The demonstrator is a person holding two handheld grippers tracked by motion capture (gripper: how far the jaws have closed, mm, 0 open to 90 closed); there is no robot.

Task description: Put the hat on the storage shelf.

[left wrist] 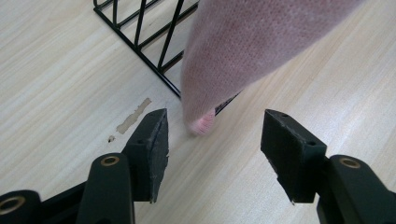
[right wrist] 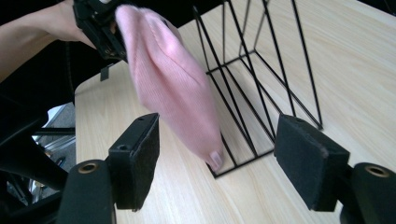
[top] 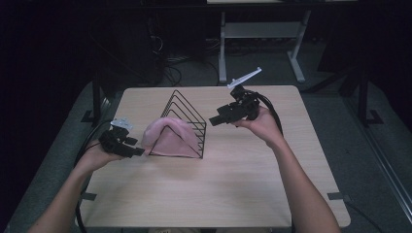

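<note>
High view, pink knit hat [top: 170, 137] draped over black wire rack [top: 187, 114], left claw [top: 138, 147] and right claw [top: 213, 120] both open, empty.

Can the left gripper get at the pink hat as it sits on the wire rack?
Probably yes: the left gripper stands open beside the pink hat, whose tip hangs between its jaws; the wire rack leaves that side free.

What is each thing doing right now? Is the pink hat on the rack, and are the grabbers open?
Pink hat: draped over the rack, nobody holding it.
Wire rack: standing upright on the table.
Left gripper: open, hat tip between its jaws, not pinched.
Right gripper: open, empty, away from the hat.
</note>
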